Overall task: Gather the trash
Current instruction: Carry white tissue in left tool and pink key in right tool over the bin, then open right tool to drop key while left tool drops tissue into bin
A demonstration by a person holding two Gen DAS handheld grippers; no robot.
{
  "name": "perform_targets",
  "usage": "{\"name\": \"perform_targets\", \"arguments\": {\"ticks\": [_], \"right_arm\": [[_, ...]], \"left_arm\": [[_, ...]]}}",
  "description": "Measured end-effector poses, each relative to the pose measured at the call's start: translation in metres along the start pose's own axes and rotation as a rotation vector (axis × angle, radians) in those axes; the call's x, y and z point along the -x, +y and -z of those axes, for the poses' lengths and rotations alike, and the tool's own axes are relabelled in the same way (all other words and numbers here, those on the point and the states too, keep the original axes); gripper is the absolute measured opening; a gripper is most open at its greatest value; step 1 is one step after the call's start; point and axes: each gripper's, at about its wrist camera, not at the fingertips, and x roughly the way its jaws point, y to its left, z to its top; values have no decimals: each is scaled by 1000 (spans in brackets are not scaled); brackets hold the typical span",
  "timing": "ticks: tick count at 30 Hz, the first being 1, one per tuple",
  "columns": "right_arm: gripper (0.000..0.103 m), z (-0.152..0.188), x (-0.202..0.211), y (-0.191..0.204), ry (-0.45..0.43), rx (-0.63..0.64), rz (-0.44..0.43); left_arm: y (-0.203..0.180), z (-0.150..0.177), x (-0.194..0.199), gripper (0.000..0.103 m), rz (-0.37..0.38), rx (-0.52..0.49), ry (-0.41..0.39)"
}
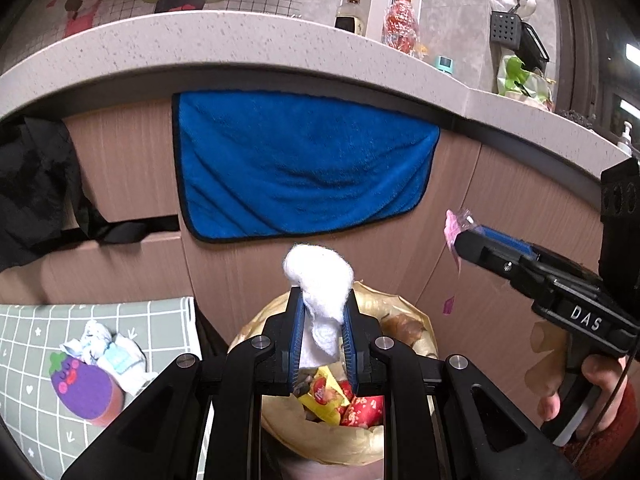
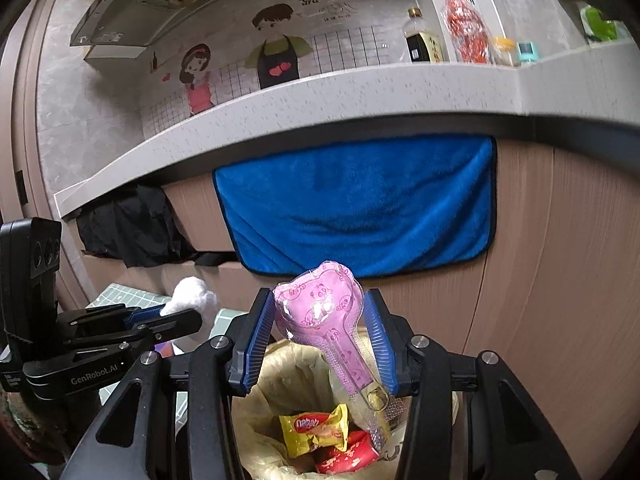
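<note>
Now cotton wad (image 1: 320,276) pinched in left claw (image 1: 322,308), above bin (image 1: 416,344).

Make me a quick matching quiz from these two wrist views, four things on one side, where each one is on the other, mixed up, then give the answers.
Things
1. white cotton wad
2. pink plastic wrapper
3. blue towel
4. yellow snack packet

Places
A. hanging on the cabinet front under the counter
B. inside the lined trash bin
C. between the left gripper's fingers
D. between the right gripper's fingers

Pairs: 1-C, 2-D, 3-A, 4-B
</note>
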Motion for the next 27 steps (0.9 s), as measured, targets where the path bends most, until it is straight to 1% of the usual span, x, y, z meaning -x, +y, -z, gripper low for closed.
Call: {"name": "perform_targets", "arguments": {"ticks": [9, 17, 27], "right_arm": [[43, 23, -12, -8, 52, -33, 7], [43, 38, -25, -11, 92, -41, 23], [43, 55, -46, -14, 156, -57, 17]], "left_arm": [[4, 19, -17, 18, 21, 20, 46], [9, 28, -29, 18, 16, 44, 72], [17, 35, -45, 19, 20, 66, 106]]}}
